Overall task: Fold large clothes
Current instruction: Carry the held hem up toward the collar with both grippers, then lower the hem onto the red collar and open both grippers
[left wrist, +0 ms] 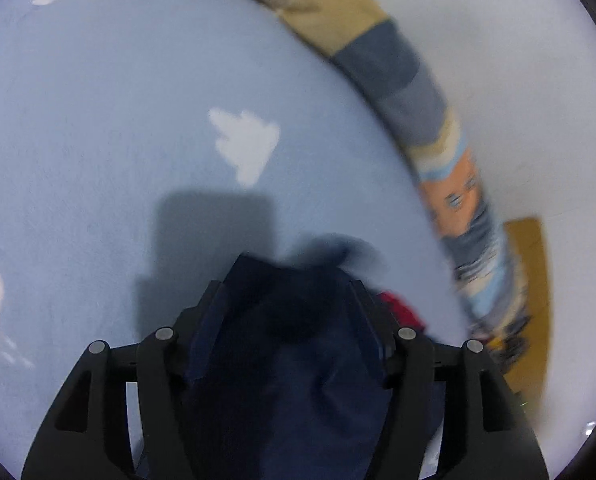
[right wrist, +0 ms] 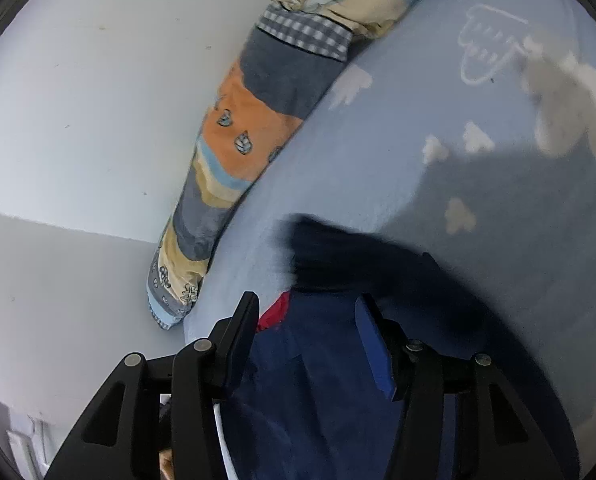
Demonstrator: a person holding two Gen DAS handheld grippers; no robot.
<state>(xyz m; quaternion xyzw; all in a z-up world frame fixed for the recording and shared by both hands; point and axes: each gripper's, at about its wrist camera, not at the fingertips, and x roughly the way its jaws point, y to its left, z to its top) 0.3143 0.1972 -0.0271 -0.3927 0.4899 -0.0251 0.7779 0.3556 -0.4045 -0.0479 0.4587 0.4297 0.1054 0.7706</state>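
Note:
A dark navy garment with a red part lies on a light blue bed sheet with white clouds. My left gripper is open, its fingers spread on either side of a navy fold that fills the gap. In the right wrist view the same navy garment spreads under and between the fingers of my right gripper, which also stands open. Its red part shows by the left finger. The garment's far edge is motion-blurred.
A patchwork blanket roll runs along the bed's edge against a white wall. A brown cardboard piece stands beyond it. The cloud-printed sheet stretches out ahead of both grippers.

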